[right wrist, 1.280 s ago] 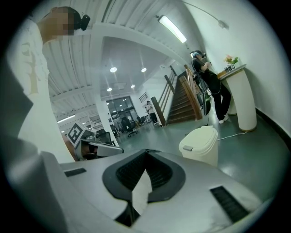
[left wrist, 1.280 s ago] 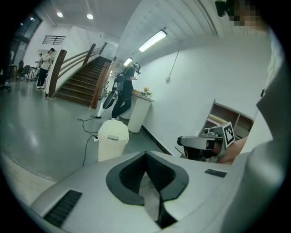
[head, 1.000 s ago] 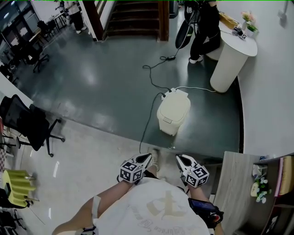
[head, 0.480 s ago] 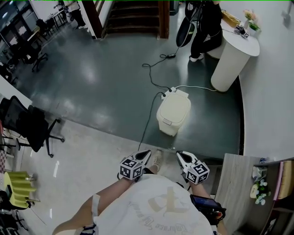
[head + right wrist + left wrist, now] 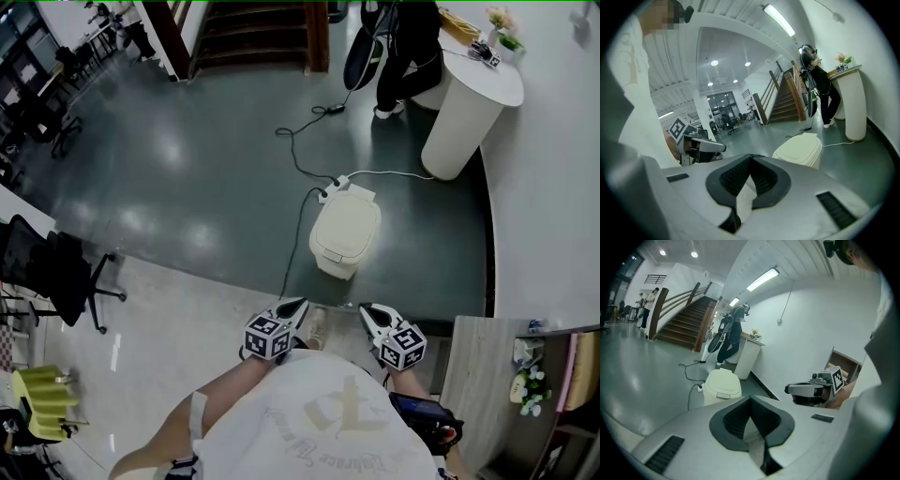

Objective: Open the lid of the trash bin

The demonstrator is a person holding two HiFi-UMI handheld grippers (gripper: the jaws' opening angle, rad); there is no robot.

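Note:
The cream trash bin (image 5: 345, 232) stands on the dark floor ahead of me with its lid down. It also shows in the left gripper view (image 5: 722, 385) and the right gripper view (image 5: 799, 149). My left gripper (image 5: 298, 305) and right gripper (image 5: 364, 309) are held side by side close to my body, well short of the bin, both pointing toward it. Each one's jaws meet at the tips with nothing between them, as seen for the left gripper (image 5: 750, 398) and the right gripper (image 5: 750, 157).
A power strip with black and white cables (image 5: 328, 192) lies just behind the bin. A white round counter (image 5: 464, 103) and a standing person (image 5: 403, 47) are at the back right. A black office chair (image 5: 56, 267) is on the left, a wooden desk (image 5: 473, 375) at the lower right.
The head view has shifted slightly, so the bin sits a little more to the left. Both grippers stay near my body, still shut.

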